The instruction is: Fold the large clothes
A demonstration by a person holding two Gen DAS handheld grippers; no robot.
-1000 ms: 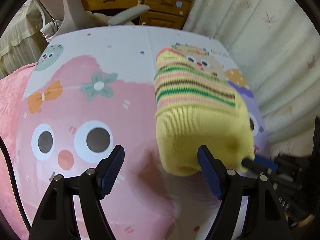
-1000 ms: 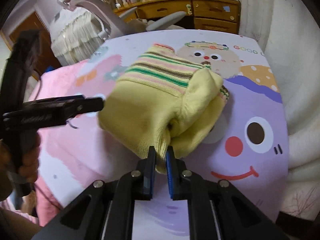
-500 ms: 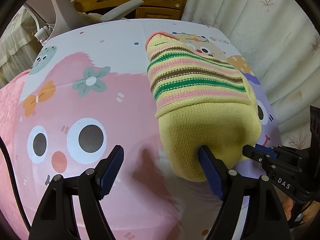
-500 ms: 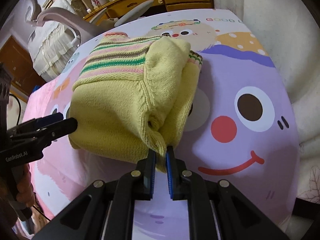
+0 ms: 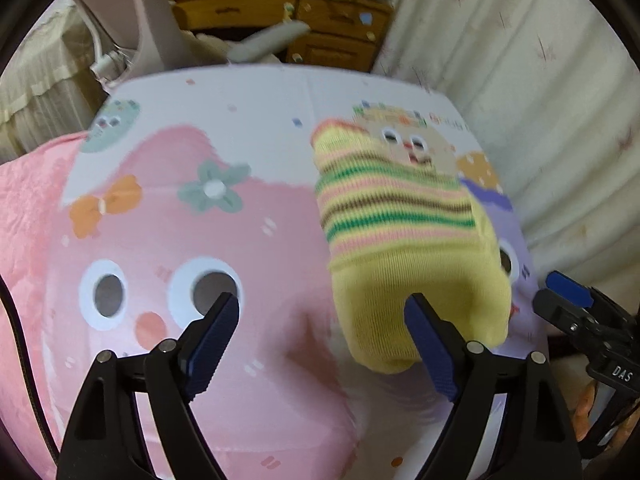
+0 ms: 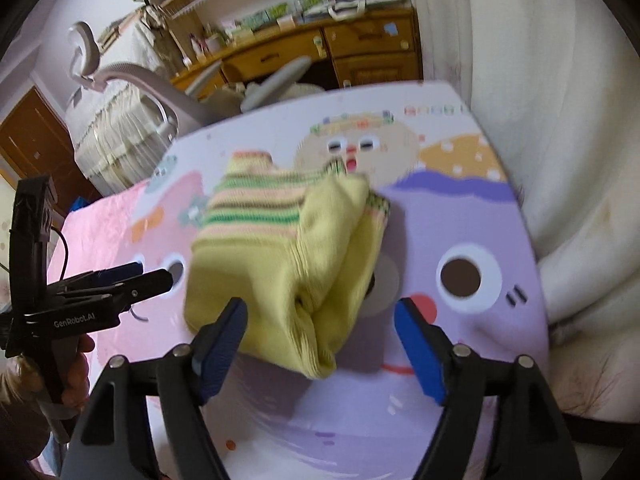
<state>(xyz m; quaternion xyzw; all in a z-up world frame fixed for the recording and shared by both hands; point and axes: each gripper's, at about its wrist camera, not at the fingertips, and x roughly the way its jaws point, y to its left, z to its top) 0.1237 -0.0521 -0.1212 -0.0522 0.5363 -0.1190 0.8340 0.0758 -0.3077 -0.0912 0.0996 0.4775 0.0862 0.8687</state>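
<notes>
Tilting steeply down, the right gripper is opening, jaws clear of the folded yellow sweater. The left gripper, also angled down and opening, holds nothing.

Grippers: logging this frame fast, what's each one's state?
Left gripper: jaws opening, holding nothing.
Right gripper: jaws opening, pads clear of the folded sweater between them.

The folded sweater is showing a soft ribbed knit, matt and fuzzy. The bed sheet is looking like smooth printed cloth. Each tool is wearing textured blue pads on matt black plastic. At 12 o'clock, the desk is gleaming as varnished wood.
</notes>
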